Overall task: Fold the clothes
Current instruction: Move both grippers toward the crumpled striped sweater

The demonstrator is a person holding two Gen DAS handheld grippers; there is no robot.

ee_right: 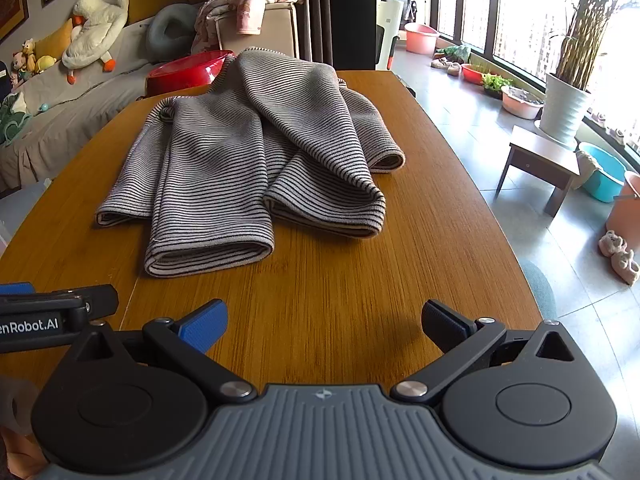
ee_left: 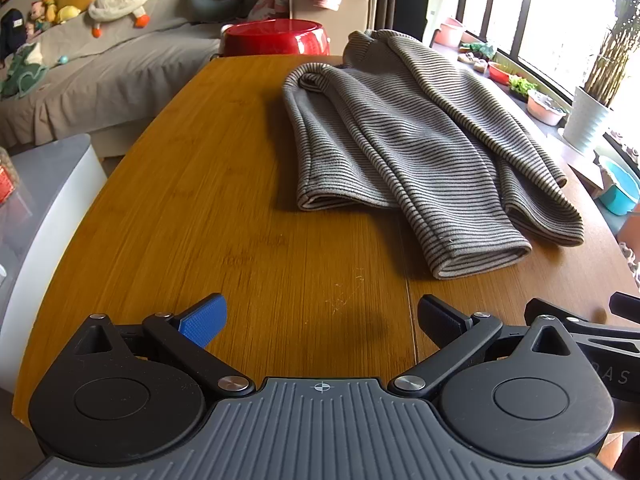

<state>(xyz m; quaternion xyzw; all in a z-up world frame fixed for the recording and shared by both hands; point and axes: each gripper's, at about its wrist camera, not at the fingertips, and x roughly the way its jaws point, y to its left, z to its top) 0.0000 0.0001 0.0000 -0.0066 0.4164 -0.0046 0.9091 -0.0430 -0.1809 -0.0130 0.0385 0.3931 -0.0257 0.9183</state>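
Bright window (ee_right: 532,20) glare, fisheye-warped edges

One striped garment (ee_right: 256,152) on one wooden table (ee_right: 360,300) — two grippers, left (ee_left: 322,318) and right (ee_right: 324,320) — one red basin (ee_right: 186,68)

Striped ribbed knit sweater (ee_left: 404,136), soft matt cloth, table (ee_left: 200,220) smooth satin wood grain, basin (ee_left: 276,38) glossy red plastic
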